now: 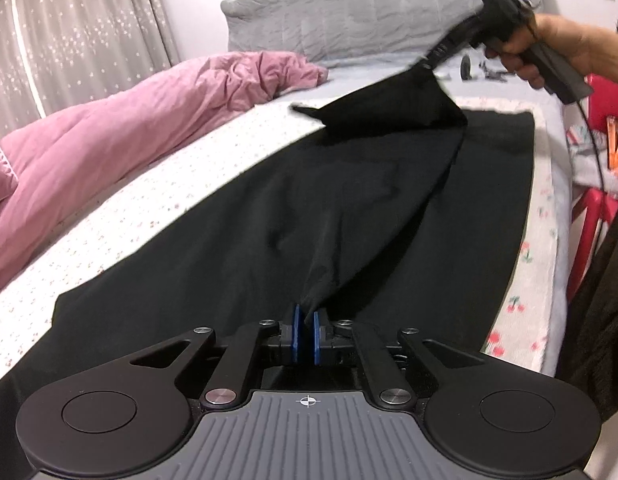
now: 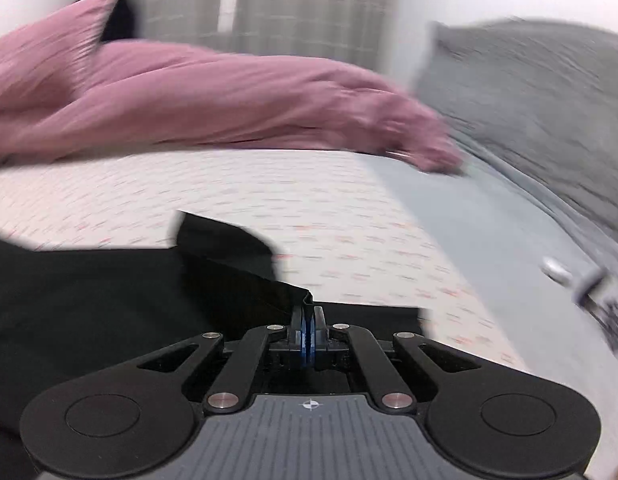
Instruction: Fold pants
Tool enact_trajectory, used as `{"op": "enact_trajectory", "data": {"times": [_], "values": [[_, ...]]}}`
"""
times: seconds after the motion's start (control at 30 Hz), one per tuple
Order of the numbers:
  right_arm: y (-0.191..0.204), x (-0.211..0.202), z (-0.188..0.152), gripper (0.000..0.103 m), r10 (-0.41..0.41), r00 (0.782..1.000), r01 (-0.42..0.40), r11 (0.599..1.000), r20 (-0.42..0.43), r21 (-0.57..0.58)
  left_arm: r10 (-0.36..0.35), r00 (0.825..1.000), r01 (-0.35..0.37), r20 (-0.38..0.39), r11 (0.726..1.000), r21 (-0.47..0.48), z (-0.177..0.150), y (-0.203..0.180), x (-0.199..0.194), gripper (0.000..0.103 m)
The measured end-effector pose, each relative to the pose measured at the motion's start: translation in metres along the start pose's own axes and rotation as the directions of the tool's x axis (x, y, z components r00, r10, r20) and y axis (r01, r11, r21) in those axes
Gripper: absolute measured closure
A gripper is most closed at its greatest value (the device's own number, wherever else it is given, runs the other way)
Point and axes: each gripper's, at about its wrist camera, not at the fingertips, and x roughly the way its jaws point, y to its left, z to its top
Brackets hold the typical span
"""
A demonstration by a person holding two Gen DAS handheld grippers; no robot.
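Black pants lie spread lengthwise on the flowered bed sheet. My left gripper is shut on a bunched fold of the near end of the pants, its blue pads pinching the cloth. At the far end, a hand holds my right gripper, which lifts a corner of the pants off the bed. In the right wrist view the right gripper is shut on a thin black edge of the pants; that view is motion-blurred.
A rumpled pink duvet runs along the left of the bed, with a grey pillow at the head. Curtains hang behind. A red stool and a cable stand off the right edge of the bed.
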Motion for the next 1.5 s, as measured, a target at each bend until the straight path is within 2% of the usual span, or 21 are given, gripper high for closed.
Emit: {"op": "enact_trajectory", "data": {"times": [0.13,0.23,0.33,0.5,0.73,0.97,1.1,1.13,1.17,1.2,1.23,1.27,1.33,1.37,1.43,1.5], "values": [[-0.043,-0.005,-0.009,0.103,-0.075,0.996,0.080,0.988,-0.043,0.135,-0.016,1.000,0.016,0.017,1.000,-0.017,0.004,0.004,-0.005,0.101],[-0.062,-0.005,-0.025,0.103,-0.079,0.992,0.098,0.974,-0.098,0.203,-0.040,0.999,0.040,0.008,0.999,-0.017,0.003,0.005,-0.006,0.103],[-0.071,-0.004,-0.044,0.103,-0.065,0.988,0.096,0.971,-0.143,0.220,-0.056,0.998,0.056,-0.003,0.998,0.017,0.000,0.001,-0.009,0.103],[-0.070,-0.005,-0.066,0.103,-0.063,0.976,0.106,0.974,-0.210,0.200,-0.093,0.995,0.094,-0.024,0.995,0.042,-0.010,-0.003,-0.018,0.103],[-0.070,-0.023,-0.076,0.103,-0.073,0.970,0.117,0.976,-0.231,0.181,-0.133,0.991,0.134,-0.033,0.990,0.034,-0.017,-0.008,-0.027,0.103],[-0.057,-0.033,-0.076,0.103,-0.157,0.956,0.185,0.978,-0.250,0.095,-0.168,0.985,0.168,-0.027,0.986,0.002,-0.017,-0.005,-0.031,0.103],[-0.055,-0.027,-0.078,0.103,-0.196,0.936,0.219,0.974,-0.291,0.050,-0.194,0.980,0.194,-0.042,0.981,0.001,-0.018,-0.005,-0.030,0.102],[-0.054,-0.026,-0.079,0.102,-0.220,0.929,0.241,0.970,-0.297,0.036,-0.199,0.979,0.199,-0.042,0.980,-0.001,-0.018,-0.003,-0.030,0.099],[-0.052,-0.026,-0.078,0.090,-0.249,0.922,0.267,0.964,-0.295,0.021,-0.202,0.979,0.202,-0.033,0.979,-0.006,-0.019,-0.002,-0.031,0.097],[-0.052,-0.028,-0.077,0.072,-0.269,0.919,0.286,0.958,-0.289,0.017,-0.211,0.977,0.211,-0.029,0.978,-0.013,-0.019,0.001,-0.033,0.091],[-0.052,-0.032,-0.074,0.067,-0.277,0.924,0.292,0.956,-0.264,0.020,-0.216,0.976,0.215,-0.028,0.976,-0.020,-0.018,0.003,-0.035,0.081],[-0.051,-0.036,-0.071,0.067,-0.269,0.932,0.283,0.959,-0.245,0.022,-0.211,0.977,0.210,-0.021,0.977,-0.031,-0.017,0.007,-0.039,0.074],[-0.049,-0.043,-0.063,0.066,-0.223,0.949,0.238,0.970,-0.224,0.041,-0.189,0.982,0.190,0.013,0.981,-0.050,-0.015,0.016,-0.048,0.035],[-0.047,-0.045,-0.059,0.065,-0.203,0.955,0.218,0.974,-0.217,0.051,-0.175,0.984,0.177,0.039,0.982,-0.062,-0.014,0.021,-0.054,0.030],[-0.040,-0.047,-0.052,0.061,-0.164,0.966,0.179,0.982,-0.201,0.058,-0.156,0.986,0.162,0.064,0.982,-0.096,-0.010,0.035,-0.061,0.029],[-0.029,-0.046,-0.043,0.057,-0.123,0.975,0.136,0.989,-0.186,0.059,-0.105,0.992,0.113,0.067,0.985,-0.131,-0.005,0.053,-0.063,0.028]]}}
